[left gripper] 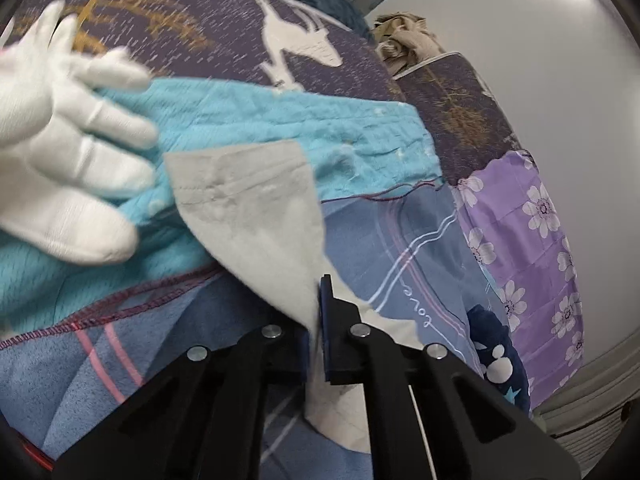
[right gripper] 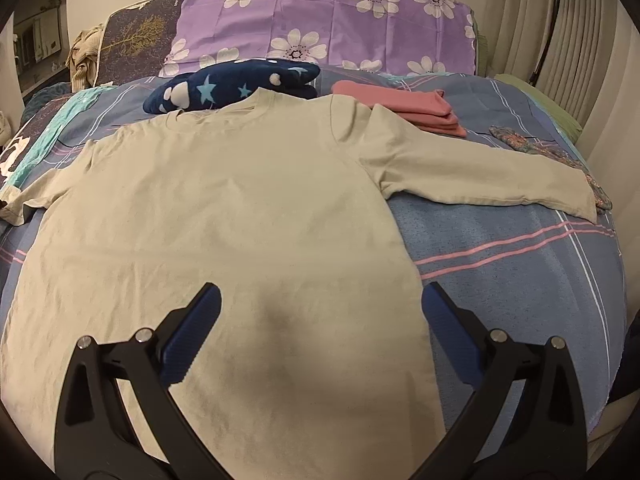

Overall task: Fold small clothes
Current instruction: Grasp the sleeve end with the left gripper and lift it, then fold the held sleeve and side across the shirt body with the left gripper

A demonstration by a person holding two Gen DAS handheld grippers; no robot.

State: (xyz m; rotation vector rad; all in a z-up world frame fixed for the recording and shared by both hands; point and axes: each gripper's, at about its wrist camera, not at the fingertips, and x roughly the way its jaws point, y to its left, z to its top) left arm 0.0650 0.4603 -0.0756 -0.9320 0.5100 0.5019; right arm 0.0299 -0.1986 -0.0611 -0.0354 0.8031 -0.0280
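Note:
A beige t-shirt lies spread flat on the blue plaid bedspread, neck toward the pillows, both sleeves out. My right gripper is open and empty, hovering over the shirt's lower hem area. My left gripper is shut on the beige shirt's left sleeve and holds it lifted. A white-gloved hand reaches in at the left of the left wrist view, over a turquoise cloth.
A folded pink garment, a navy star-print bundle and a floral cloth lie beyond the shirt. A purple flowered pillow and a dark patterned pillow stand at the bed's head. Curtains hang at right.

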